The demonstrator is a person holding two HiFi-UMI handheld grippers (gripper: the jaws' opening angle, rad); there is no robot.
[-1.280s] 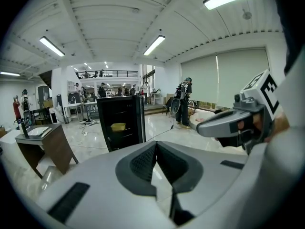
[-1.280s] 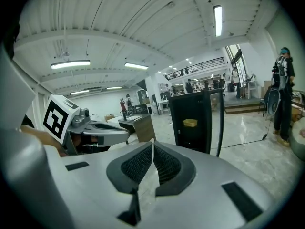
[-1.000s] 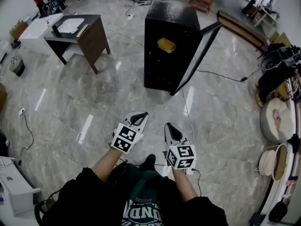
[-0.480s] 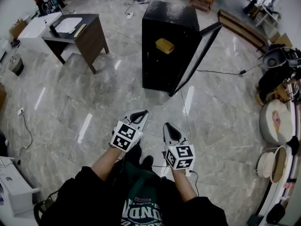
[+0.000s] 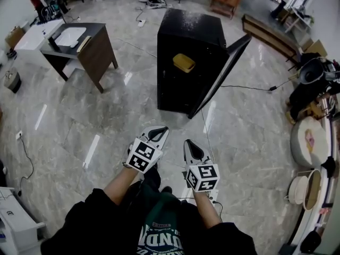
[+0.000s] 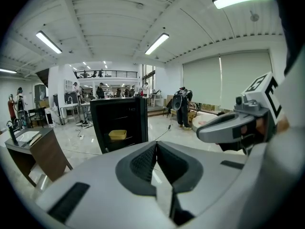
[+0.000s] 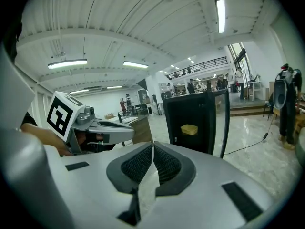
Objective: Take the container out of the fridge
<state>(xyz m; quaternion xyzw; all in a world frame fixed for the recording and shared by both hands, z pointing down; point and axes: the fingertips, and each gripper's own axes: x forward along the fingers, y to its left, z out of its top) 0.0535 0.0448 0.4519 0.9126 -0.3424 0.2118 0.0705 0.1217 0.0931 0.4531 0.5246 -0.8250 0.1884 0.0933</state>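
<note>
A small black fridge (image 5: 188,47) stands on the marble floor with its door (image 5: 220,73) swung open to the right. A yellow container (image 5: 184,62) sits on a shelf inside it; it also shows as the yellow container (image 6: 117,135) and the yellow container (image 7: 189,129) in the two gripper views. My left gripper (image 5: 158,133) and right gripper (image 5: 192,145) are held side by side well short of the fridge, both shut with nothing between the jaws. The left gripper (image 6: 156,146) and right gripper (image 7: 152,148) point toward the fridge.
A dark wooden desk (image 5: 85,47) with a white sink top stands to the left of the fridge. A power cable (image 5: 249,86) runs from the fridge across the floor to the right. Round tubs and clutter (image 5: 311,142) line the right edge. People stand far off.
The fridge and desk have drifted slightly up and closer in the head view as I step forward. Both grippers keep their pose and stay shut.
</note>
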